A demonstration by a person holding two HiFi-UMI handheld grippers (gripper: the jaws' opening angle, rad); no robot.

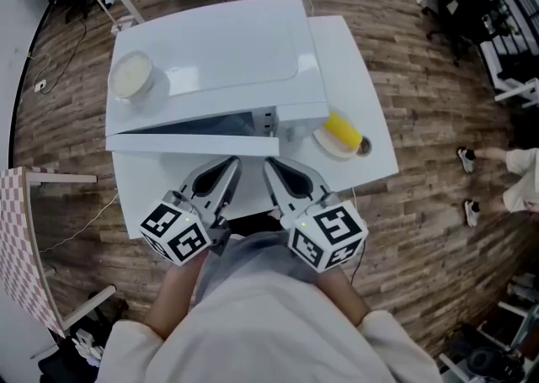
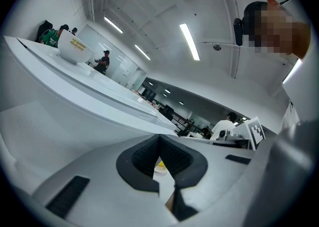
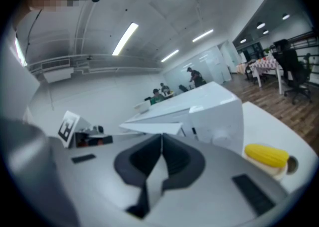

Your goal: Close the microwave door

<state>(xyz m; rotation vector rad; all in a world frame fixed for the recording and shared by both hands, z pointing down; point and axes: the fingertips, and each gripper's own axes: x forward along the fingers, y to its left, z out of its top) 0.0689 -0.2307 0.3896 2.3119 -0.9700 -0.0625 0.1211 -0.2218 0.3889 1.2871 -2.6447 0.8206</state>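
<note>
A white microwave (image 1: pixel 219 53) stands on a white table (image 1: pixel 349 61). Its door (image 1: pixel 192 142) hangs open, swung out toward me, and shows as a thin white edge (image 3: pixel 149 127) in the right gripper view. Both grippers are held low in front of the door, near my body. The left gripper (image 1: pixel 231 163) is shut with nothing in it, its tips just short of the door's lower edge. Beside it, the right gripper (image 1: pixel 270 163) is also shut and empty. The pads meet at the tips in both the left gripper (image 2: pixel 159 140) view and the right gripper (image 3: pixel 161 137) view.
A white bowl (image 1: pixel 130 75) sits on the microwave's top at the left, also visible as the bowl (image 2: pixel 75 51) in the left gripper view. A yellow corn cob (image 1: pixel 343 130) lies on a small plate (image 1: pixel 330 146) right of the microwave. A person's feet (image 1: pixel 468 179) stand at the right.
</note>
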